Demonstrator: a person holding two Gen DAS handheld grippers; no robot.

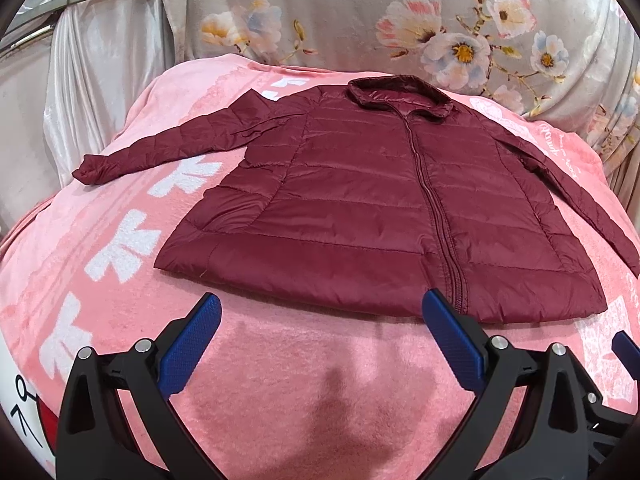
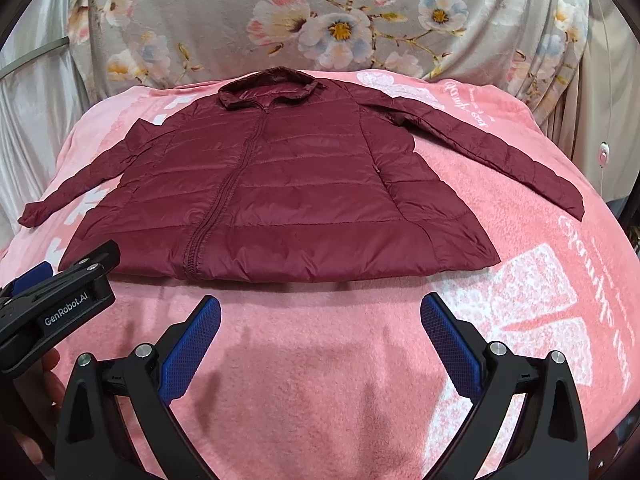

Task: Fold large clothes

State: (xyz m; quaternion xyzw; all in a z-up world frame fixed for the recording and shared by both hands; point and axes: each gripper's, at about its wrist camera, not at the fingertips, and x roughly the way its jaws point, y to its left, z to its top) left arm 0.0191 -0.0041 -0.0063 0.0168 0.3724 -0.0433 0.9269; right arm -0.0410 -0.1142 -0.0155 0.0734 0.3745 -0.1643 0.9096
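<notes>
A dark red quilted jacket (image 1: pixel 360 200) lies flat and zipped on a pink blanket, collar at the far side, both sleeves spread outward; it also shows in the right wrist view (image 2: pixel 288 184). My left gripper (image 1: pixel 322 312) is open and empty, hovering just short of the jacket's near hem by the zipper. My right gripper (image 2: pixel 320 312) is open and empty, a little short of the hem, right of the zipper. The left gripper's body (image 2: pixel 60 300) shows at the left of the right wrist view.
The pink blanket (image 1: pixel 280 380) with white prints covers the bed surface. A grey floral cloth (image 2: pixel 320 12) hangs behind the jacket. Shiny white curtain fabric (image 1: pixel 80 80) stands at the far left. A white cord with a switch (image 2: pixel 603 152) hangs at right.
</notes>
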